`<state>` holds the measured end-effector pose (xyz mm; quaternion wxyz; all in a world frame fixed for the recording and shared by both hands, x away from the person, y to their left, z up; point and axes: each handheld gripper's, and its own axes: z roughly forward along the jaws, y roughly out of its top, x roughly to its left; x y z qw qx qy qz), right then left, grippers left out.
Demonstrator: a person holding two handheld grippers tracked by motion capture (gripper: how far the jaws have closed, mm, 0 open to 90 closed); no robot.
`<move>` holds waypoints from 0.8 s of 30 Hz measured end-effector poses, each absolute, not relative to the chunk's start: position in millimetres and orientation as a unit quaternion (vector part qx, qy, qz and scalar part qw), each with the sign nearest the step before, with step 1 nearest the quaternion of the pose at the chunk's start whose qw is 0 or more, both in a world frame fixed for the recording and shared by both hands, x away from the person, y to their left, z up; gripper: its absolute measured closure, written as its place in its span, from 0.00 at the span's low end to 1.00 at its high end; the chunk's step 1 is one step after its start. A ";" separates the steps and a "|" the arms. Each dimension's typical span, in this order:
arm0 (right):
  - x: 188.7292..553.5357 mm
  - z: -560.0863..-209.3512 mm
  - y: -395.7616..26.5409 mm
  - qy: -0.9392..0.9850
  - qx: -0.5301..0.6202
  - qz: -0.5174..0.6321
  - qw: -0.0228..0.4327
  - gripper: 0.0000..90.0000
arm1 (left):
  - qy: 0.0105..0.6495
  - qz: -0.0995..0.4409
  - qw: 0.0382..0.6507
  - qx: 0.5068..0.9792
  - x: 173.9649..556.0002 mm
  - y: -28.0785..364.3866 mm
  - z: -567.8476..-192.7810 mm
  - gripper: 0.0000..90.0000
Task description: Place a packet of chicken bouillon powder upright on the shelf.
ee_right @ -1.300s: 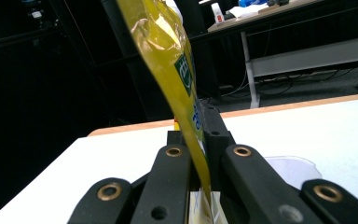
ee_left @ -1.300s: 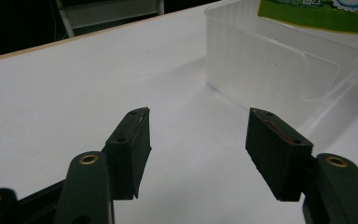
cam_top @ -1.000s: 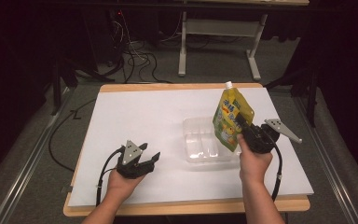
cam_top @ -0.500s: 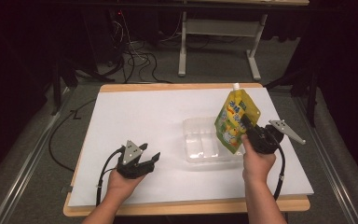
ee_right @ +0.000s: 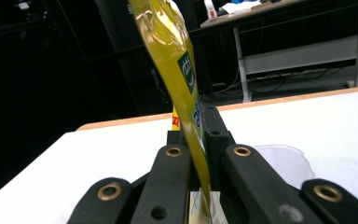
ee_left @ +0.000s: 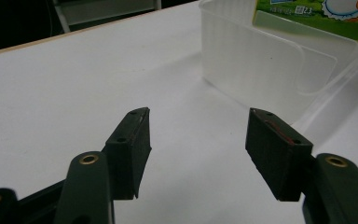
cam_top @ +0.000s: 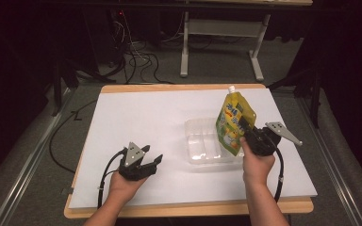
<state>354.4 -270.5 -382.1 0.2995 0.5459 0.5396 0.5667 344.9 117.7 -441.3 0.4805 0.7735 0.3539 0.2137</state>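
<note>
Right gripper [cam_top: 245,128] pinches the yellow spouted drink pouch [cam_top: 234,121] upright over the clear plastic rectangular tray [cam_top: 202,149]. Left gripper [cam_top: 147,160], jaws spread, rests left of the tray.

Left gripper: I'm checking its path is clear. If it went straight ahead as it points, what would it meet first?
Probably the clear plastic container; the left gripper points toward its near wall, though depth is uncertain.

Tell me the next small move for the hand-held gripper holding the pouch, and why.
Probably lower it a little further: the right hand-held gripper is shut on the yellow pouch, which hangs upright over the clear container with its bottom near the rim. The left hand-held gripper rests open, idle.
</note>
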 end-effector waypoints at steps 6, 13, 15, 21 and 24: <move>353.8 -386.9 -269.7 0.551 0.532 0.564 0.308 1.00 | 0.356 0.219 0.478 0.773 341.5 121.5 -441.3 0.45; 353.8 -392.2 -267.1 0.560 0.523 0.565 0.306 1.00 | 0.367 0.224 0.474 0.768 336.5 132.2 -441.6 0.45; 353.3 -394.0 -264.3 0.570 0.517 0.559 0.309 1.00 | 0.368 0.225 0.475 0.767 335.2 134.9 -441.0 0.45; 348.3 -400.9 -261.0 0.588 0.506 0.549 0.312 1.00 | 0.371 0.226 0.474 0.766 332.9 137.7 -440.7 0.45; 344.9 -405.5 -261.3 0.598 0.501 0.542 0.312 0.99 | 0.372 0.228 0.476 0.764 332.5 138.8 -439.8 0.45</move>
